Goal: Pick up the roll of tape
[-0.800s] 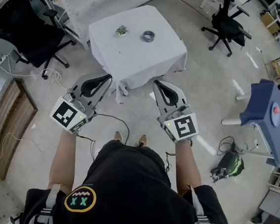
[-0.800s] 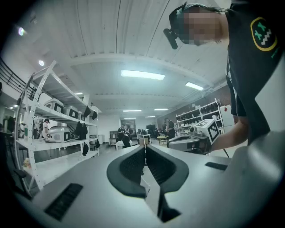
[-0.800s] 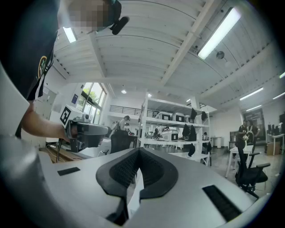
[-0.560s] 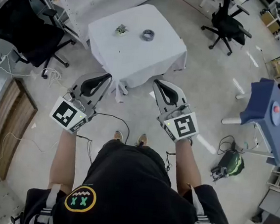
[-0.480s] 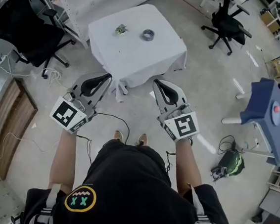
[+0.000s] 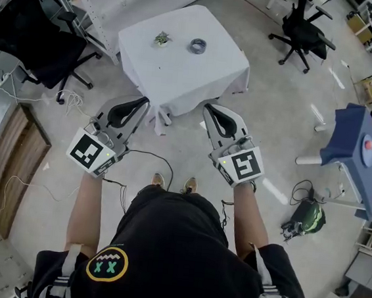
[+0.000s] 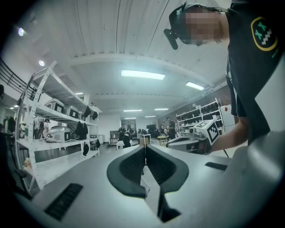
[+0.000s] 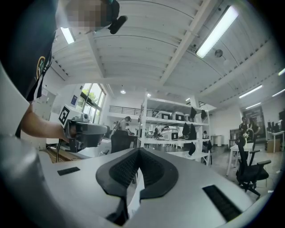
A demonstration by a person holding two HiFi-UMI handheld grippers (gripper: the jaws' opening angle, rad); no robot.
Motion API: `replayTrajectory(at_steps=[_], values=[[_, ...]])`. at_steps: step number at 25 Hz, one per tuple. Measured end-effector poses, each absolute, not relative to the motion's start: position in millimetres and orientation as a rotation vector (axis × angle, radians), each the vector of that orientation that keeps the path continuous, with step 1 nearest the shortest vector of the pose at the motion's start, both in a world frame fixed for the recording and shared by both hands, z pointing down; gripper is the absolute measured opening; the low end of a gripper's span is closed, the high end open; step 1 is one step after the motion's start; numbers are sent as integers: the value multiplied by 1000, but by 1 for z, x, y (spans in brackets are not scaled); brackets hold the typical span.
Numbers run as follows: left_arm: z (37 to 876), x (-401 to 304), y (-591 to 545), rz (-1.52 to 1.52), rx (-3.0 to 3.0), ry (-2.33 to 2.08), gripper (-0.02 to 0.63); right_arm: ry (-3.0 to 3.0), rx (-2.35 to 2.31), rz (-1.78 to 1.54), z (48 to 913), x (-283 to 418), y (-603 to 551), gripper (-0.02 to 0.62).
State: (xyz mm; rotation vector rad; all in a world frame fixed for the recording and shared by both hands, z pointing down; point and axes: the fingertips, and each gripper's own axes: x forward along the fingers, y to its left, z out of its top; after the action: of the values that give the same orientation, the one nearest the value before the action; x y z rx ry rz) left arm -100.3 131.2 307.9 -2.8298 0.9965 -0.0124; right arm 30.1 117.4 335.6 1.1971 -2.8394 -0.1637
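The roll of tape (image 6: pixel 197 46), a small dark ring, lies on the white-clothed table (image 6: pixel 200 80) in the head view, far ahead of both grippers. My left gripper (image 6: pixel 144 101) is held level at the table's near left corner, jaws together with nothing between them. My right gripper (image 6: pixel 207 107) hangs at the near right corner, also shut and empty. In the left gripper view the left gripper (image 7: pixel 144 149) shows its tips touching. The right gripper (image 8: pixel 138 151) in its own view looks the same. Neither gripper view shows the tape.
A small green object (image 6: pixel 162 39) sits on the table left of the tape. Black office chairs stand at the far left (image 6: pixel 38 43) and far right (image 6: pixel 302 33). A blue stand (image 6: pixel 354 153) is at the right, a wooden board (image 6: pixel 10 159) at the left, cables (image 6: pixel 132 156) on the floor.
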Motion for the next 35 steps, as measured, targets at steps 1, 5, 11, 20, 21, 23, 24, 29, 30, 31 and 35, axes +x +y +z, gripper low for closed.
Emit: replayTrajectory(at_steps=[1, 5, 11, 20, 21, 23, 24, 29, 30, 31, 35], values=[[308, -100, 131, -13, -2830, 997, 20, -2836, 1200, -165, 336, 30, 117, 20], [309, -100, 131, -14, -2830, 997, 20, -2831, 1208, -159, 337, 32, 116, 21], [309, -99, 131, -12, -2831, 994, 20, -2858, 1167, -135, 338, 31, 117, 238], [309, -97, 132, -16, -2834, 991, 20, -2851, 1175, -110, 340, 36, 116, 509], [310, -97, 132, -17, -2835, 991, 20, -2849, 1179, -103, 341, 36, 114, 563], [310, -97, 131, -19, -2835, 992, 20, -2840, 1201, -97, 342, 40, 111, 597], [310, -97, 131, -19, -2835, 992, 20, -2833, 1212, -99, 341, 43, 110, 598], [310, -96, 131, -22, -2832, 998, 20, -2817, 1218, -107, 343, 48, 109, 598], [309, -95, 131, -24, -2831, 1000, 20, -2817, 1216, -106, 344, 48, 109, 598], [309, -94, 131, -26, -2830, 1002, 20, -2818, 1213, -104, 344, 49, 109, 598], [308, -87, 132, -37, -2822, 1014, 20, -2829, 1204, -102, 343, 56, 110, 598]])
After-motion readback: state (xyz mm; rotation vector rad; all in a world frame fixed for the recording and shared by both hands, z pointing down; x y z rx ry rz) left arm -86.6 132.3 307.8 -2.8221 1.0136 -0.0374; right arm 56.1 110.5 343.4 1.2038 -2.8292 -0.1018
